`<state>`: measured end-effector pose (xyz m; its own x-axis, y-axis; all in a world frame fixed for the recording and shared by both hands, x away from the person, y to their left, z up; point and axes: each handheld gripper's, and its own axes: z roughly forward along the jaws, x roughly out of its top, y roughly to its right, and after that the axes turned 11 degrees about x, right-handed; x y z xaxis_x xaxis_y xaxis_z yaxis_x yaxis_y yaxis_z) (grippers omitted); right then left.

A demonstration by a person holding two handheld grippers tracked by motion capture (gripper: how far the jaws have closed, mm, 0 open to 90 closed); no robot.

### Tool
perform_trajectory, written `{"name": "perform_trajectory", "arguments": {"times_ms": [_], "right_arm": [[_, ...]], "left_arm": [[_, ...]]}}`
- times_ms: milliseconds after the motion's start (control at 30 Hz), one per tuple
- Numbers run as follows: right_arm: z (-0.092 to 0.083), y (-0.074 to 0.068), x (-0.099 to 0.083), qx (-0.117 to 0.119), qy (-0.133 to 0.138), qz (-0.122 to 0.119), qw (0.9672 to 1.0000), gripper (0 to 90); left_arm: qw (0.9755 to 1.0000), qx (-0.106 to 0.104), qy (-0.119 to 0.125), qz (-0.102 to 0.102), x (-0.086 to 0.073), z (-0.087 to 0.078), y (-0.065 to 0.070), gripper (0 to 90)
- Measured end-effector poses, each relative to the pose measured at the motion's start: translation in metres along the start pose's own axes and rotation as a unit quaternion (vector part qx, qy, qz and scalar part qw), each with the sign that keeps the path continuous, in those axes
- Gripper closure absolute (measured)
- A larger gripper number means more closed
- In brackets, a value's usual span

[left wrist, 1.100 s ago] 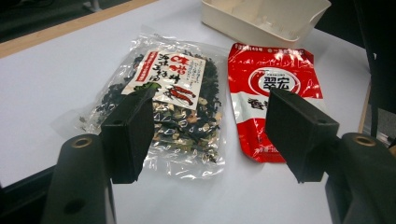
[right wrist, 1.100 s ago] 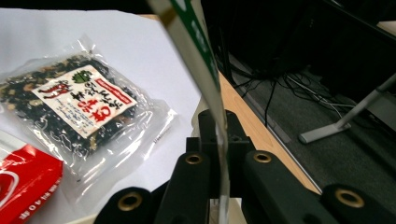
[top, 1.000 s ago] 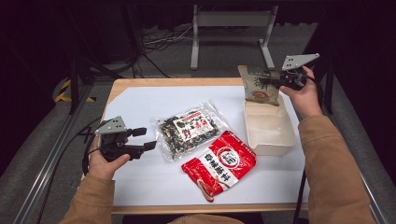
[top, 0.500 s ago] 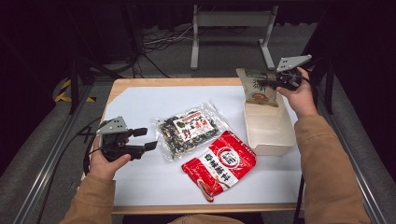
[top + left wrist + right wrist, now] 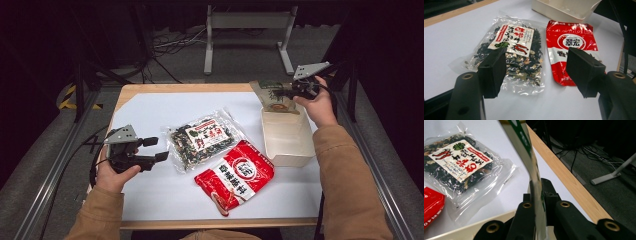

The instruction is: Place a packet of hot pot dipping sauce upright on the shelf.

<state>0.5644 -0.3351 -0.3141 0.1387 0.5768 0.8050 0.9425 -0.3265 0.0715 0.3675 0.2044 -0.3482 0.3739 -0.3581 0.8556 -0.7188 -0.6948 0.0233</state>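
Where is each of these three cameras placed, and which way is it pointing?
High view: above the person's side, facing forward and down on the table; both forearms, left gripper, right gripper.
Left gripper view: rides the left gripper, looking between open jaws at the clear packet and red packet.
Right gripper view: rides the right gripper, jaws shut on a tan packet.
All share the clear packet.

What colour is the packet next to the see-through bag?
The packet is red with a white circle; the left gripper view shows it best.
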Motion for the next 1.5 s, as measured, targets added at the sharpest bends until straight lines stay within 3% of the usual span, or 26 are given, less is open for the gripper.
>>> {"name": "perform_trajectory", "arguments": {"times_ms": [433, 833, 967, 1000, 1133, 1500], "right_arm": [[-0.003, -0.001, -0.013, -0.032, -0.028, 0.025, 0.9988, 81.0], [-0.019, -0.005, -0.031, -0.073, -0.022, 0.061, 0.9952, 74.8], [-0.026, -0.008, -0.036, -0.093, -0.015, 0.08, 0.9923, 59.7], [-0.027, -0.01, -0.037, -0.098, -0.027, 0.082, 0.9914, 58.5], [-0.032, -0.014, -0.04, -0.117, -0.01, 0.09, 0.9889, 46.7], [-0.046, -0.028, -0.04, -0.151, 0.018, 0.104, 0.9829, 33.9]], "left_arm": [[1.0, -0.007, -0.002, -0.004, 0.001, 0.003, 0.001, 32.8], [0.9998, -0.016, -0.006, 0.006, 0.005, 0.012, 0.003, 32.7], [0.9997, -0.022, -0.009, 0.005, 0.007, 0.016, 0.005, 32.5], [0.9997, -0.023, -0.008, 0.009, 0.007, 0.017, 0.004, 32.5], [0.9995, -0.027, -0.009, 0.011, 0.01, 0.021, 0.006, 32.4], [0.9989, -0.041, -0.01, 0.02, 0.016, 0.03, 0.009, 32.0]]}}
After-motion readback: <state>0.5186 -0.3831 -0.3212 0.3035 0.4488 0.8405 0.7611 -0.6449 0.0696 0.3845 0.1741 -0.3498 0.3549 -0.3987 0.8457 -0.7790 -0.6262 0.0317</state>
